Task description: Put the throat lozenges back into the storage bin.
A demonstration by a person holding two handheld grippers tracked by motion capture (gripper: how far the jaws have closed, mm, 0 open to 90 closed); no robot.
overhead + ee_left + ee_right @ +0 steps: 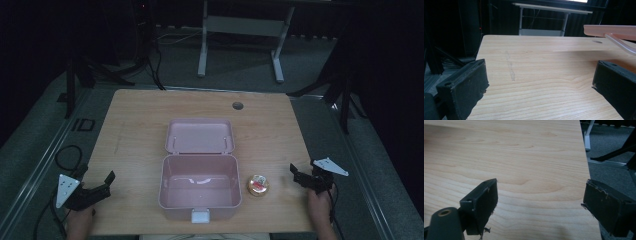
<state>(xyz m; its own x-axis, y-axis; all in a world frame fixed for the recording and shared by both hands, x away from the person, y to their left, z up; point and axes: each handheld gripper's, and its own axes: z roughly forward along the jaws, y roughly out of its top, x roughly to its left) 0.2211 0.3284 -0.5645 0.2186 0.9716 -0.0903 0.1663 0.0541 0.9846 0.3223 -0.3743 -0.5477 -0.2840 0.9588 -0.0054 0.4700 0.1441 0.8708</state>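
An open pink plastic box (199,189) stands at the middle of the wooden table (145,112), its lid (200,136) laid back behind it and its inside empty. A small round golden tin with a red label (258,185) lies just right of the box. My left gripper (97,179) rests near the front left corner, open and holding nothing. In the left gripper view the left gripper (539,75) faces bare wood, with the pink lid's edge (610,30) at upper right. My right gripper (305,173) is open at the table's right edge, right of the tin. The right gripper (540,195) also holds nothing.
A round cable hole (237,105) sits near the table's far edge. Beyond the table stand a white desk frame (240,30) and black stands on dark carpet. The table's right edge (586,165) runs close to my right gripper.
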